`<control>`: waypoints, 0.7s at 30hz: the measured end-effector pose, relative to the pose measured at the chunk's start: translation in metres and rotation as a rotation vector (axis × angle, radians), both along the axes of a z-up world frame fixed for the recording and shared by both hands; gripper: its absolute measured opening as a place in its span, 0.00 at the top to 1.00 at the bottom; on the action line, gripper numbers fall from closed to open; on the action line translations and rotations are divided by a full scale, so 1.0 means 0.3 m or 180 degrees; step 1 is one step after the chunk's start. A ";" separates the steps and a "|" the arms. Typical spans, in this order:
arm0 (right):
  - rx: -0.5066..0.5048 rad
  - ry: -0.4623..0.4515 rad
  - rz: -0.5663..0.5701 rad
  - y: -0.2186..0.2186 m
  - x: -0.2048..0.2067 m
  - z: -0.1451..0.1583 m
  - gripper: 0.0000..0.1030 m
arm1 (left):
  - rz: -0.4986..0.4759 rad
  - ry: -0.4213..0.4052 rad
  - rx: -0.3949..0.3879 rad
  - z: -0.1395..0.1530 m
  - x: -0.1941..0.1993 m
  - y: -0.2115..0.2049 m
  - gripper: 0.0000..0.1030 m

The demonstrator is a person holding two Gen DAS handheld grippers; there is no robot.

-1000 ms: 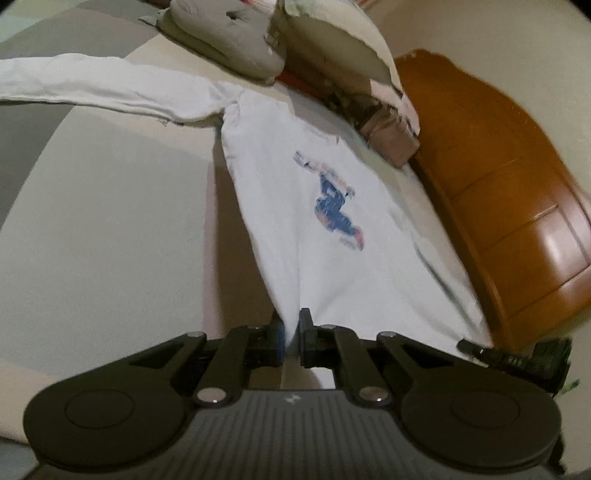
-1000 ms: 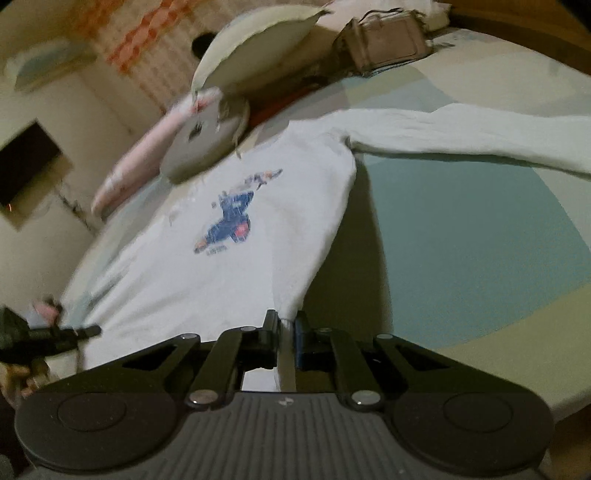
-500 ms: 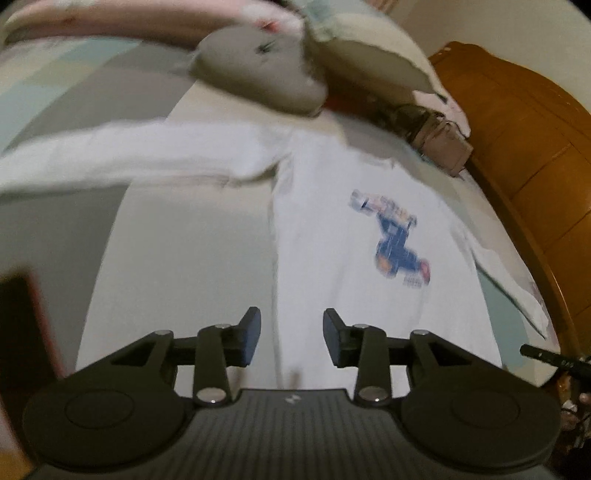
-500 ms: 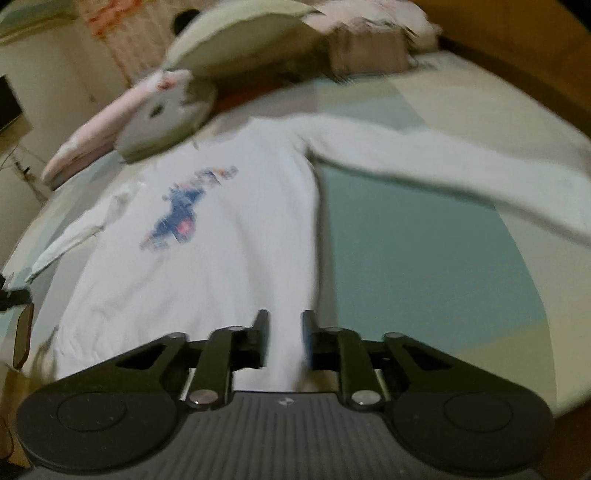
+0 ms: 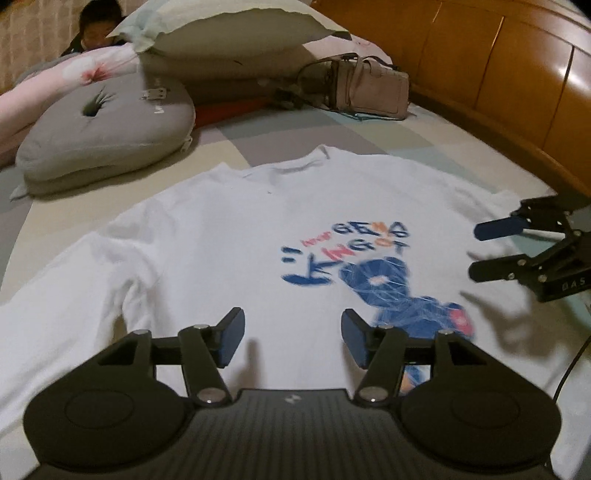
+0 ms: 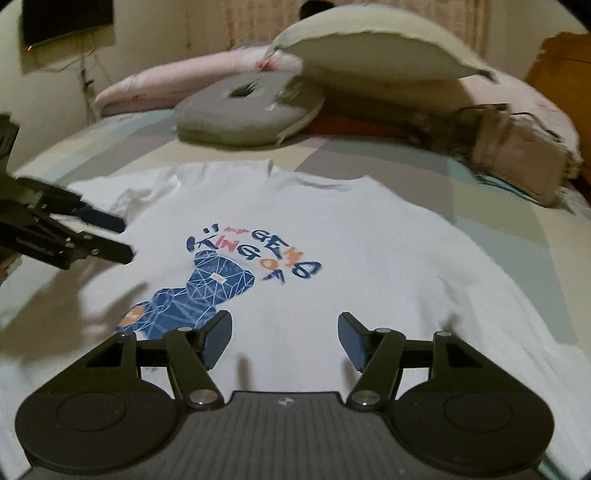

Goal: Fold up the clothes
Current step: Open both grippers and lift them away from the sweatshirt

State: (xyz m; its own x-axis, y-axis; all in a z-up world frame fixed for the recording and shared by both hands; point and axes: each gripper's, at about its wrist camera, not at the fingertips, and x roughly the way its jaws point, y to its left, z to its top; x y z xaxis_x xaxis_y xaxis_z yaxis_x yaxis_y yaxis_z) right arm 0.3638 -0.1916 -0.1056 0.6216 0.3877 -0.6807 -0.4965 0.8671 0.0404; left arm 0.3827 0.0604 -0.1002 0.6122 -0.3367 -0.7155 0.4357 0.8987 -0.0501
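A white long-sleeved shirt (image 5: 258,240) with a blue and orange print lies flat, face up, on the bed, collar toward the pillows. My left gripper (image 5: 293,339) hovers over its lower front, jaws opening, nothing between them. In the same view my right gripper (image 5: 478,250) shows at the right edge, over the shirt's side. From the right wrist view the shirt (image 6: 369,266) spreads ahead, and my right gripper (image 6: 284,338) is above it with jaws opening and empty. The left gripper (image 6: 122,239) shows at the left, apart from the cloth.
A grey cushion (image 5: 103,133), a large pillow (image 5: 229,37) and a beige handbag (image 5: 369,88) lie beyond the collar. A wooden headboard (image 5: 498,74) runs along the right. A person (image 5: 94,29) is behind the pillows. A dark screen (image 6: 66,14) hangs on the wall.
Both grippers were shut on the shirt's lower edge; they have let go, spread their jaws, rolled level and swung inward over the shirt's front.
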 end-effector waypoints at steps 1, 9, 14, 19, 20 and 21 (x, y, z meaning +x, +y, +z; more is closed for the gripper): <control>-0.0019 -0.0010 0.0032 0.009 0.020 -0.020 0.34 | -0.0009 -0.0001 0.0019 -0.016 0.013 0.005 0.38; -0.0179 -0.0116 0.0030 -0.087 0.004 -0.120 0.10 | -0.0114 -0.0056 0.0118 -0.086 -0.007 0.137 0.27; -0.0116 -0.0029 -0.0098 -0.205 -0.062 -0.118 0.10 | -0.0067 -0.0055 0.0218 -0.071 -0.055 0.173 0.27; -0.0288 0.0049 -0.0219 -0.213 -0.109 -0.085 0.10 | 0.0111 -0.0011 0.0410 -0.041 -0.083 0.156 0.28; -0.0318 0.0044 -0.0241 -0.202 -0.122 -0.069 0.10 | 0.0127 -0.0032 0.0469 -0.026 -0.101 0.144 0.28; -0.0327 0.0008 -0.0236 -0.188 -0.140 -0.049 0.10 | 0.0112 -0.0084 0.0516 -0.005 -0.127 0.128 0.28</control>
